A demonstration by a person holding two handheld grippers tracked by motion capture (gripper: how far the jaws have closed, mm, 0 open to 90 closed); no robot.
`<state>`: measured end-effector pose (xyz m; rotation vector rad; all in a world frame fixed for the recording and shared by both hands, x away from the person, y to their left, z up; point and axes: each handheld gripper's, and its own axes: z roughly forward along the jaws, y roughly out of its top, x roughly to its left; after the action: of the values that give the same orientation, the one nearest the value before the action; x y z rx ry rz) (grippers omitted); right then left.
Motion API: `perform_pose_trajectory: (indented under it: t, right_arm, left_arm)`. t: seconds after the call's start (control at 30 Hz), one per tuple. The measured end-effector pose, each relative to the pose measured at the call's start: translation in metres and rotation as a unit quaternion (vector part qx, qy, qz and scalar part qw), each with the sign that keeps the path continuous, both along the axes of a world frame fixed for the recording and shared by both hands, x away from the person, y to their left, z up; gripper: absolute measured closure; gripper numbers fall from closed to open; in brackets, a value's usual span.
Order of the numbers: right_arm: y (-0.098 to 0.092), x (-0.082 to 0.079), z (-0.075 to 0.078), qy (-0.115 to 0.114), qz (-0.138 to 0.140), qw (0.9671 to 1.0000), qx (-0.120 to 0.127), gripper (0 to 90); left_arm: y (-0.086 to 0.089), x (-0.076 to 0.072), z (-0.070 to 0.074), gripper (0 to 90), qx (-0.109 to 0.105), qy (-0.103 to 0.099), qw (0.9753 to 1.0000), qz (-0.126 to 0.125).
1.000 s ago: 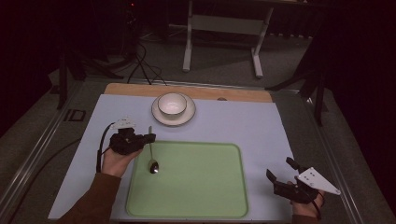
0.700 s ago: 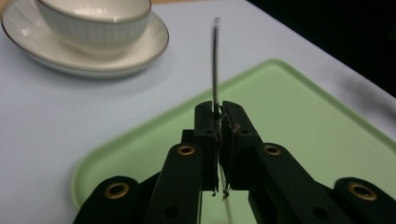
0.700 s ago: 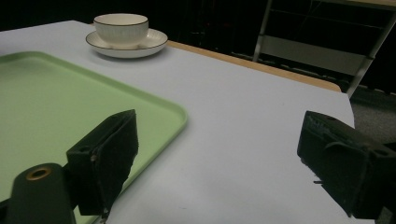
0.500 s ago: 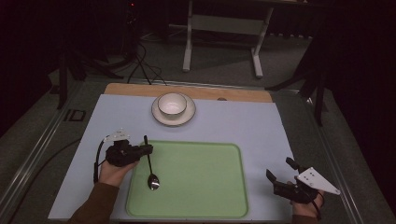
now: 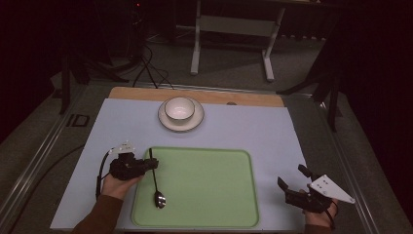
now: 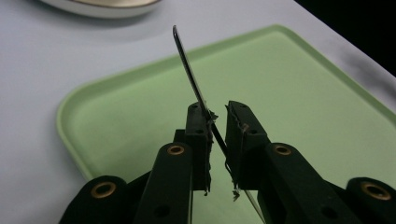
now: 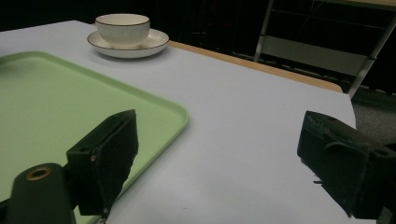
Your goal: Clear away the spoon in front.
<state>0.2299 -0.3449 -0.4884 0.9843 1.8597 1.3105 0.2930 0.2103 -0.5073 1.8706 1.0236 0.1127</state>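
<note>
My left gripper [image 5: 152,164] is shut on the handle of a metal spoon [image 5: 156,183] over the left edge of the green tray [image 5: 209,180]. The spoon's bowl points toward the near edge and lies low over the tray. In the left gripper view the handle [image 6: 189,70] runs slanted between the jaws [image 6: 217,112] and rises past them over the tray [image 6: 303,93]. My right gripper [image 5: 291,175] stands open with nothing in it, on the table right of the tray's near right corner. In the right gripper view its jaws [image 7: 219,144] are wide apart beside the tray [image 7: 46,93].
A white cup [image 5: 179,108] sits on a saucer [image 5: 163,121] at the back of the pale blue mat [image 5: 253,131], beyond the tray; cup [image 7: 122,25] and saucer [image 7: 154,42] appear far off. A wooden strip [image 5: 243,99] edges the table's far side.
My left gripper has carried the spoon toward the near edge and lower, so its bowl now sits lower on the tray. The right gripper has stayed put.
</note>
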Motion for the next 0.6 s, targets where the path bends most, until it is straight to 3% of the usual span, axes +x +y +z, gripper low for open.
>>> perform_pose_trajectory:
  t: [0.4, 0.6]
  right_arm:
    - [0.000, 0.000, 0.000, 0.000, 0.001, 1.0000, 0.000, 12.2]
    - [0.000, 0.000, 0.000, 0.001, 0.001, 1.0000, 0.000, 12.2]
  left_arm:
    - [-0.002, -0.009, -0.015, 76.4, 0.009, 0.032, 0.9994, -0.007]
    - [-0.004, -0.010, -0.016, 69.3, 0.044, 0.029, 0.9986, 0.008]
